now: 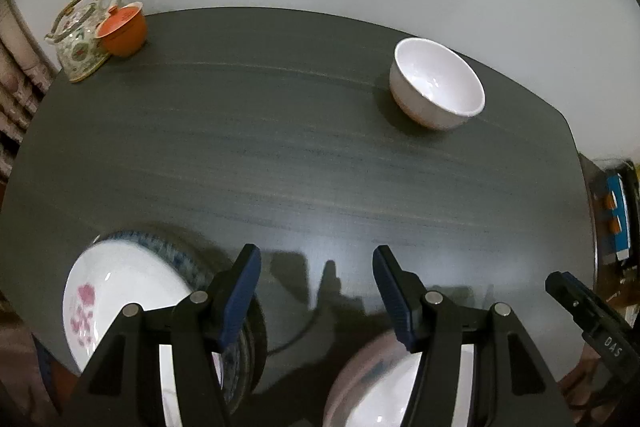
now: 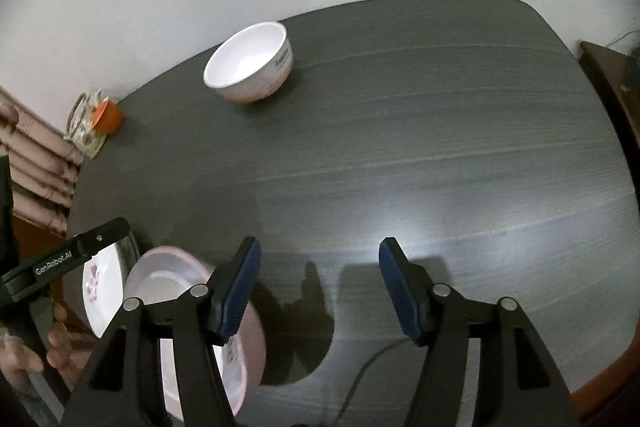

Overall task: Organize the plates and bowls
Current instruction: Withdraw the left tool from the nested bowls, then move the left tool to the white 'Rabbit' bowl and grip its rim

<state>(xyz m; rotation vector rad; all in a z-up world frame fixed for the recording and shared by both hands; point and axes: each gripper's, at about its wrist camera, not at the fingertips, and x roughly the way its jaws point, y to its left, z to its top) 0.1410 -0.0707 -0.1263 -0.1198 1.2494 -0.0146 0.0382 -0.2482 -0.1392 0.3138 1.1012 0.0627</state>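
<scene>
My left gripper [image 1: 316, 251] hangs open over bare dark table [image 1: 280, 147], nothing between its blue pads. Under its left finger lies a white plate with pink flowers [image 1: 120, 287], stacked on a blue-patterned plate [image 1: 160, 241]. A pink bowl [image 1: 368, 387] sits beneath its right finger. My right gripper [image 2: 319, 243] is open too, over bare table, with the pink bowl [image 2: 176, 279] under its left finger and the flowered plate [image 2: 100, 287] further left. A white bowl [image 1: 438, 83] [image 2: 248, 61] stands upright near the table's far edge, well away from both grippers.
A patterned teapot [image 1: 78, 39] [image 2: 86, 131] and an orange lidded cup [image 1: 124, 29] [image 2: 106, 115] stand at the far left corner. A hand [image 2: 40, 351] holds the left gripper. A dark wooden piece of furniture [image 2: 608, 67] stands beyond the table's right edge.
</scene>
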